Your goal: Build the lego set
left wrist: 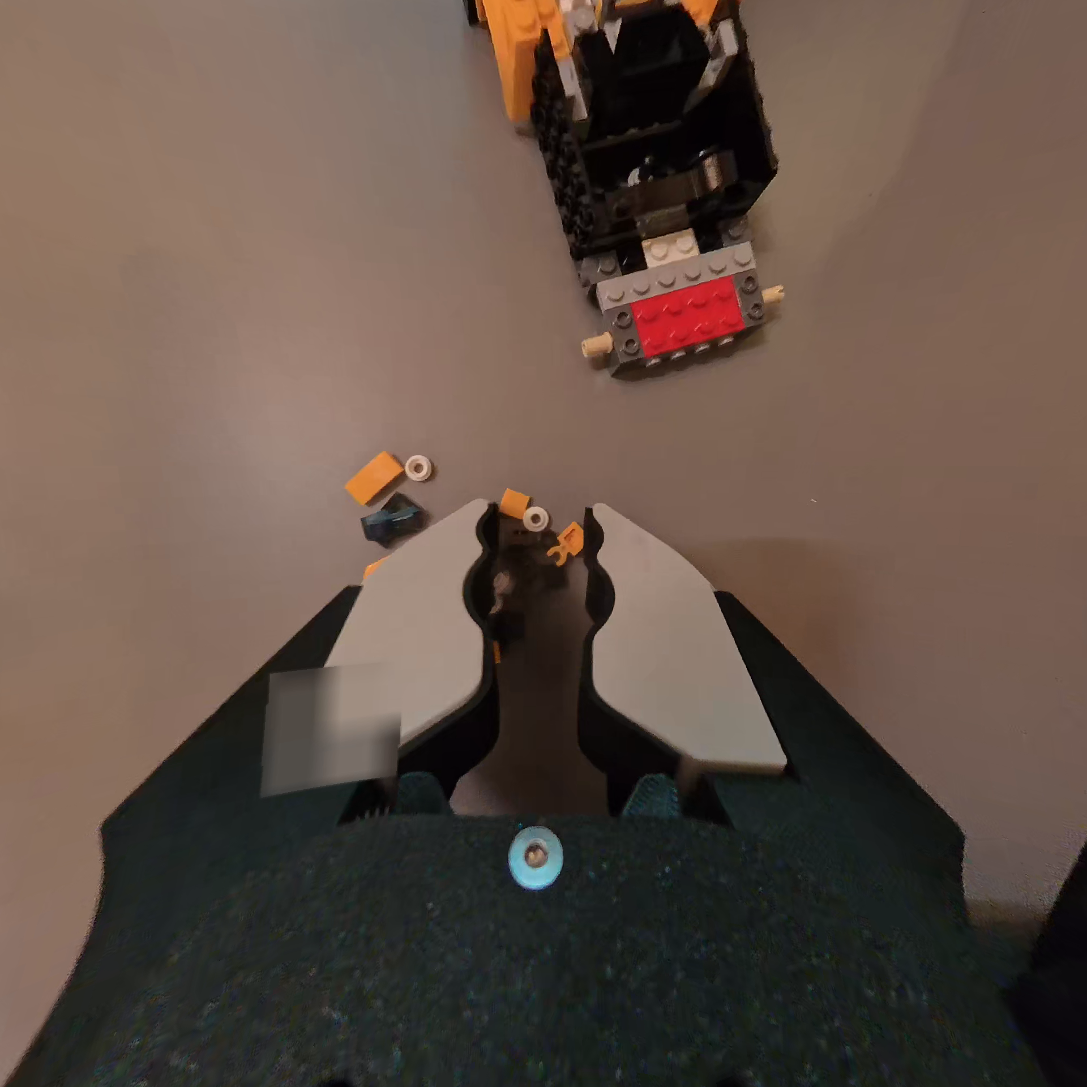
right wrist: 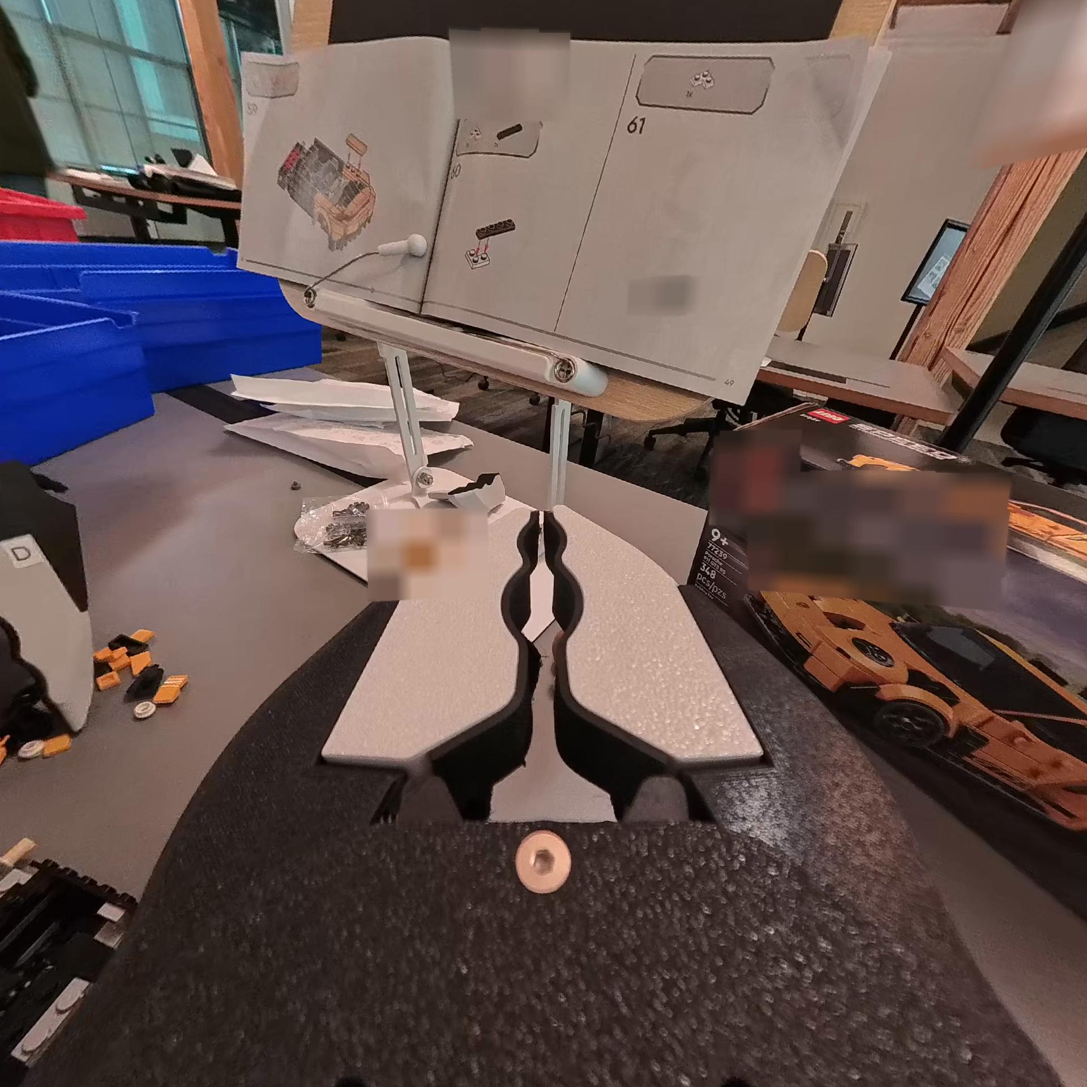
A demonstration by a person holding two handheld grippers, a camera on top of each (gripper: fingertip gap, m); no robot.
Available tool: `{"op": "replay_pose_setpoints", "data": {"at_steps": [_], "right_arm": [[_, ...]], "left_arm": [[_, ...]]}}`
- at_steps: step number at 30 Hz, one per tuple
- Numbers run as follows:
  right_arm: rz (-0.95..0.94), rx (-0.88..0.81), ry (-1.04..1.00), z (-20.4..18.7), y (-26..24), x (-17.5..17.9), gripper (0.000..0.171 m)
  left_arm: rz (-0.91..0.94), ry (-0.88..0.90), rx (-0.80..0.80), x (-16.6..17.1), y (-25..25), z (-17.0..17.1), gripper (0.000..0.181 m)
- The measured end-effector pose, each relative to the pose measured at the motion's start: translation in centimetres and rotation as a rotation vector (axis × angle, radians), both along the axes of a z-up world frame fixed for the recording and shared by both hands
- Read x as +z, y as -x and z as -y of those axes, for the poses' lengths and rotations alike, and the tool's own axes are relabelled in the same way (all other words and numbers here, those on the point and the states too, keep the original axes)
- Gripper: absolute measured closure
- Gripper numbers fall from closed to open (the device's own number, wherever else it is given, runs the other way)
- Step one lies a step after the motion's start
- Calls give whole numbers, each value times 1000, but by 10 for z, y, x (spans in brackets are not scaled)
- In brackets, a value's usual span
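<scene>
Over the loose pieces (left wrist: 517, 564) the left gripper's (left wrist: 536, 517) fingers gape; the right gripper's (right wrist: 541, 520) fingers meet empty.

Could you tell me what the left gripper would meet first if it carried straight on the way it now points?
Probably the loose pieces: the left gripper is open just above a white round stud and small orange brick on the grey table. Depth is unclear.

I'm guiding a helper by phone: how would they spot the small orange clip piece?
Start at the part-built car on the grey table, then come back to the loose pieces by the left gripper. The orange clip piece alone has a forked claw end.
</scene>
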State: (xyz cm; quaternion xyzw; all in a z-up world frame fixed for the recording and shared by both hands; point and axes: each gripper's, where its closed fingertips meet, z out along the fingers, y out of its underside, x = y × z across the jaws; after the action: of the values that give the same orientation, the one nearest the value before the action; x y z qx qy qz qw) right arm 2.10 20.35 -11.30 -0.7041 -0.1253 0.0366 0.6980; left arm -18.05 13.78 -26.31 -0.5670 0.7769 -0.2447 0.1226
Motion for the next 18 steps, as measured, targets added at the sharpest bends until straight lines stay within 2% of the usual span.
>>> {"op": "replay_pose_setpoints", "data": {"at_steps": [9,13,14,18], "right_arm": [[2,-2,-3,0,0,1,169],[1,-2,-4,0,-1,1,169],[1,-2,-4,0,-1,1,169],[1,0,-1,0,0,0,169]], "left_arm": [[-40,-52,65,-2,19,-22,175],[-44,-101,122,1,27,-39,176],[-32,-100,130,4,26,-39,171],[44,-51,67,17,8,-19,162]]}}
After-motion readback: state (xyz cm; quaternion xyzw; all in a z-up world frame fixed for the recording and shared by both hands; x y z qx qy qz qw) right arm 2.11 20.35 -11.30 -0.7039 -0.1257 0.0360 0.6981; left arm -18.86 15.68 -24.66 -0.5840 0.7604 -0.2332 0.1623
